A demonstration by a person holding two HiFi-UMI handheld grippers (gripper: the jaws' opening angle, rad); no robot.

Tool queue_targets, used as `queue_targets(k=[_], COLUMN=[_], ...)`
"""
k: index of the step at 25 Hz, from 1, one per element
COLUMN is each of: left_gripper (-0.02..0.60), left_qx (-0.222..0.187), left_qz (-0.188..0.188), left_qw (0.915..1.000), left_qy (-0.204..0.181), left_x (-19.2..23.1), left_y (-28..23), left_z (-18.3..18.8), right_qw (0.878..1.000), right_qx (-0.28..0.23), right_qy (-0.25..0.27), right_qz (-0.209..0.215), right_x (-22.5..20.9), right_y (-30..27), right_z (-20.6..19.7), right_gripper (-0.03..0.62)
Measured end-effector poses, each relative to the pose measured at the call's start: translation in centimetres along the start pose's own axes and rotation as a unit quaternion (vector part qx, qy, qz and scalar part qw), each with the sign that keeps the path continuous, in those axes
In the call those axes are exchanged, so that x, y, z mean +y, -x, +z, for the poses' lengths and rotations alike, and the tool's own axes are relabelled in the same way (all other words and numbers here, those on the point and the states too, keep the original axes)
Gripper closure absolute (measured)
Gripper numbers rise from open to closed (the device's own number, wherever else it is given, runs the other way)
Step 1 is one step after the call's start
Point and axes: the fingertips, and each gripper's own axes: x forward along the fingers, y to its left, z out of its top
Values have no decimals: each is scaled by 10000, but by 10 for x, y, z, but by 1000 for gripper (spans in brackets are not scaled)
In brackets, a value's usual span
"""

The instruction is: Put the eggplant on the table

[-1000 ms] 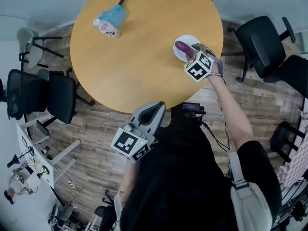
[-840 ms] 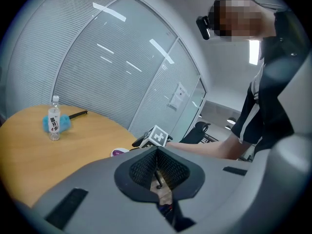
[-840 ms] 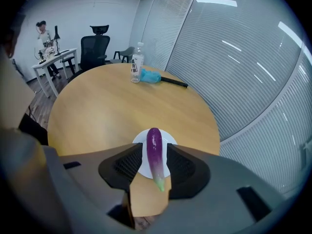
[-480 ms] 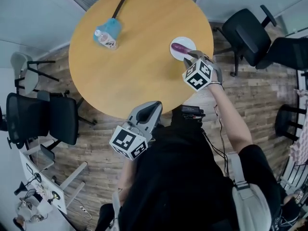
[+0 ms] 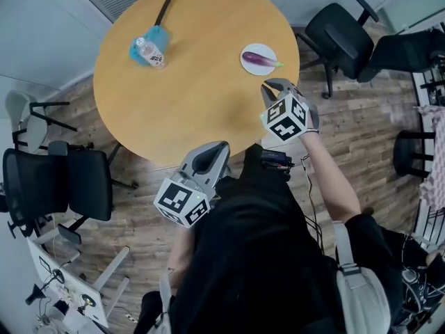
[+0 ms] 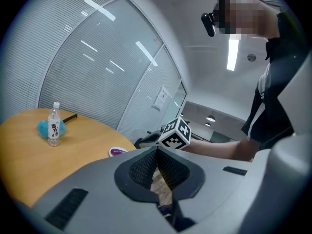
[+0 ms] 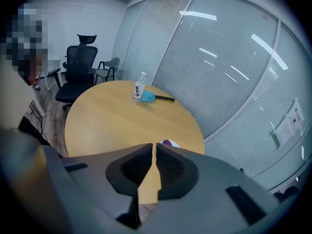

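Observation:
The purple eggplant (image 5: 260, 59) lies on a small white plate (image 5: 249, 53) at the right side of the round wooden table (image 5: 195, 89). My right gripper (image 5: 272, 85) hangs over the table's near right edge, apart from the plate. Its jaws are closing, nearly together, with nothing between them. In the right gripper view the eggplant (image 7: 166, 143) peeks out just past the right gripper (image 7: 155, 146). My left gripper (image 5: 214, 149) sits shut and empty at the table's near edge. In the left gripper view the left gripper (image 6: 157, 150) faces the plate (image 6: 116, 151).
A water bottle (image 5: 148, 51) and a blue duster (image 5: 141, 45) with a black handle (image 5: 165, 7) lie at the table's far left. Black office chairs stand at the right (image 5: 341, 30) and at the left (image 5: 55, 179). The floor is wood.
My right gripper has let go of the eggplant, pulled back from the plate toward the person and risen, its jaws closing. The left gripper shifted a little along the table's edge.

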Motion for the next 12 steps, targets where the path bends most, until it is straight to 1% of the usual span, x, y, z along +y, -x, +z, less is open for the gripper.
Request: queue_targets(k=[4, 7, 12], left_gripper=[566, 566, 566], left_qx=[131, 248, 232], left_qz=[-116, -237, -400], left_qw=[9998, 9994, 9989], left_qy=[-49, -84, -47], left_x=[-3, -3, -7], left_y=[21, 31, 40], left_z=[-10, -19, -24], right_qw=[10000, 9997, 9984], right_qx=[41, 28, 36], right_qy=[-65, -219, -538], right_qz=[12, 59, 141], right_x=[28, 46, 73], right_y=[17, 26, 44], right_z=[0, 0, -5], right_gripper=[568, 576, 577])
